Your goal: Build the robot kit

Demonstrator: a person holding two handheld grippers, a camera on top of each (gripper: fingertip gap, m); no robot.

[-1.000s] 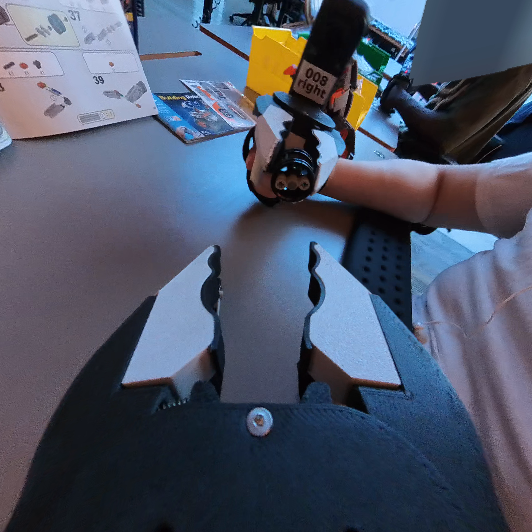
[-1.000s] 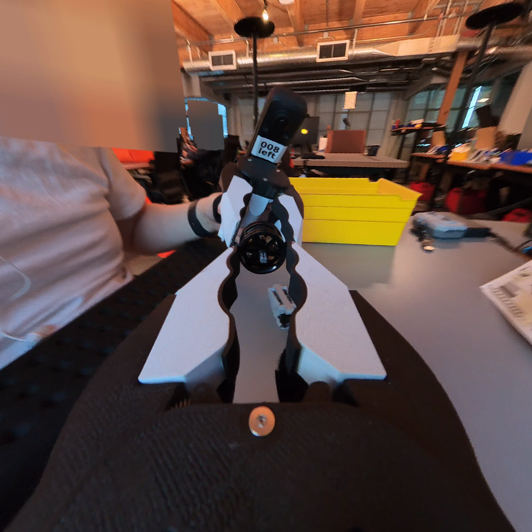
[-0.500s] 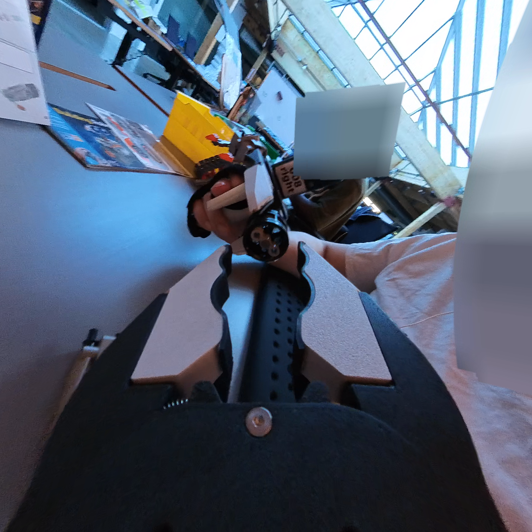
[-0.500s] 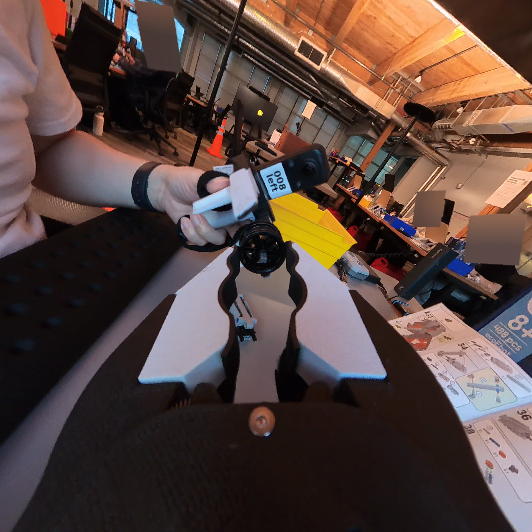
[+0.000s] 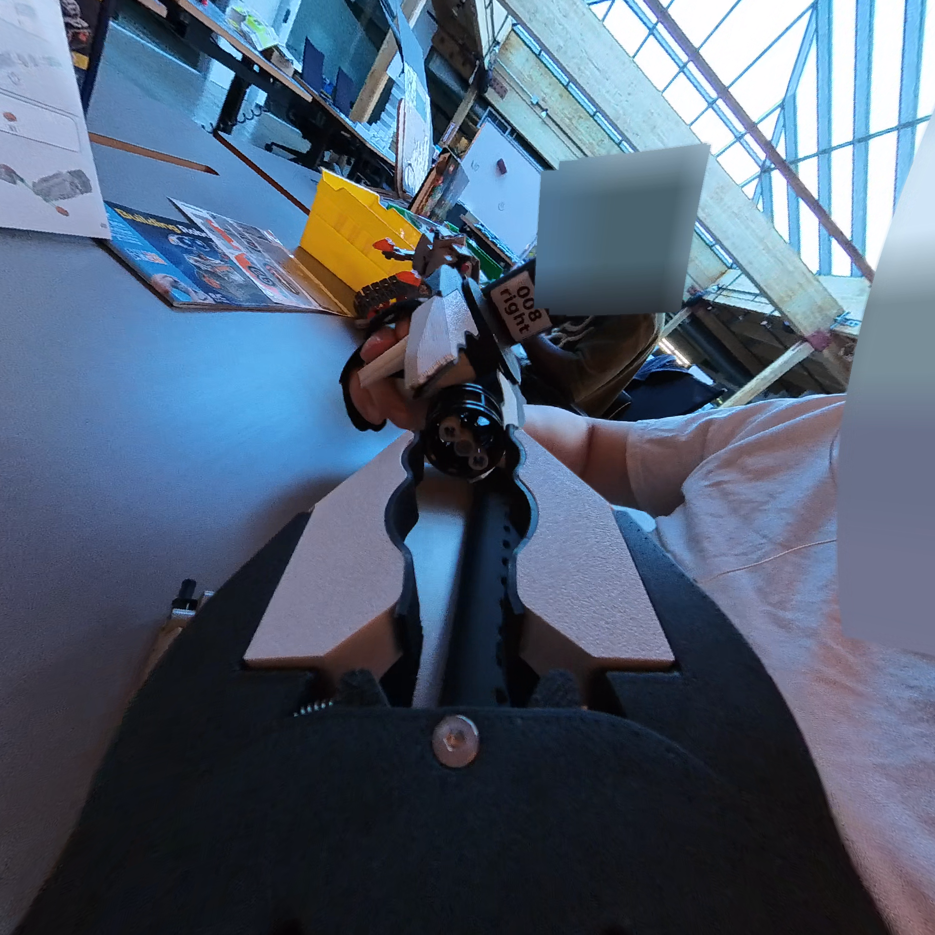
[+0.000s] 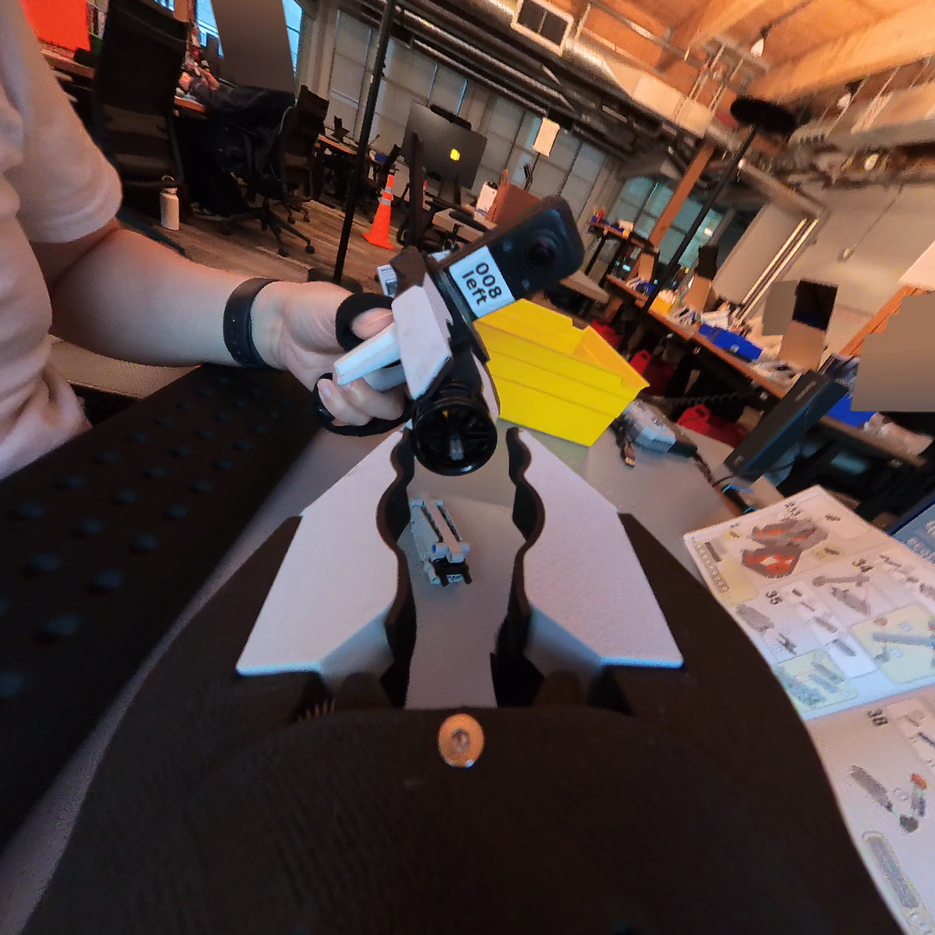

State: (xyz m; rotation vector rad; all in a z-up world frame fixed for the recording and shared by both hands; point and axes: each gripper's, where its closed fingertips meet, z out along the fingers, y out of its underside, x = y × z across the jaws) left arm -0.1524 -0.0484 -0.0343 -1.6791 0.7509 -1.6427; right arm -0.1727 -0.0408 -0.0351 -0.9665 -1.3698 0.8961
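Meeting nose to nose above a grey bench (image 6: 582, 470), the left hand-held gripper (image 5: 463, 448) and the right hand-held gripper (image 6: 458, 440) both close in on one small black wheel (image 6: 453, 437), which hangs clear of the surface between their fingertips. Each pair of fingers stands narrow about the wheel, one gripper rolled sideways against the other, seemingly so the four tips do not clash. Whether either one is actually clamped cannot be told, though something must be bearing the wheel. The person's left hand (image 6: 303, 344) and right hand (image 5: 379, 399) work the finger loops. Directly below, a short grey-and-black brick assembly (image 6: 440, 549) lies flat on the bench, within easy reach. Printed building instructions (image 6: 830, 597) are spread open to one side, and a colourful booklet (image 5: 212, 263) lies beside a yellow bin (image 6: 551, 374). A black perforated mat (image 6: 126, 506) lines the near edge. Beyond are workshop desks, office chairs, an orange traffic cone (image 6: 384, 212) and a timber-beamed ceiling.
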